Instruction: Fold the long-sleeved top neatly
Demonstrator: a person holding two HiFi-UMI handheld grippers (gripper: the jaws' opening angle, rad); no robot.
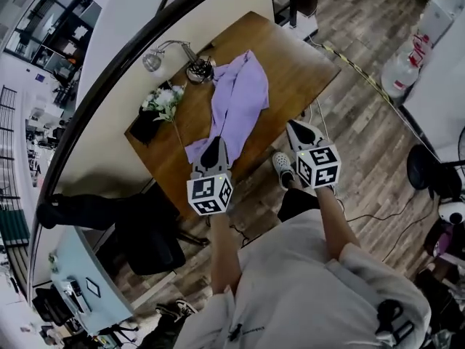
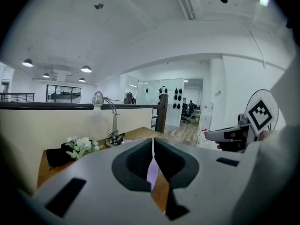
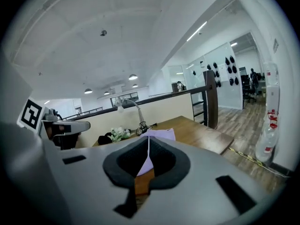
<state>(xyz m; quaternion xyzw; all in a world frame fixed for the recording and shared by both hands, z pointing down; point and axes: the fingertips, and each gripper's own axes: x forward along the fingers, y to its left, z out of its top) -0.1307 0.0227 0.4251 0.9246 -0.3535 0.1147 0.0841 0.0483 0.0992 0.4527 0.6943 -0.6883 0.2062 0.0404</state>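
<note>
Both grippers are held out in front of the person, the left gripper (image 1: 212, 151) and the right gripper (image 1: 301, 131), and each has its jaws pressed together with nothing between them. The purple top (image 1: 240, 100) lies on the wooden table (image 1: 298, 64) as a long, crumpled strip, not spread out. Its near end reaches the table edge, just under the left gripper's tip, but I cannot tell if they touch. The right gripper hangs beside the table, apart from the cloth. Behind the top stand a desk lamp (image 1: 171, 49) and some white flowers (image 1: 163, 100).

To my eye the folding has not begun; this is the approach. Next the jaws need to open, take the near end at two points, and pull the top flat.
</note>
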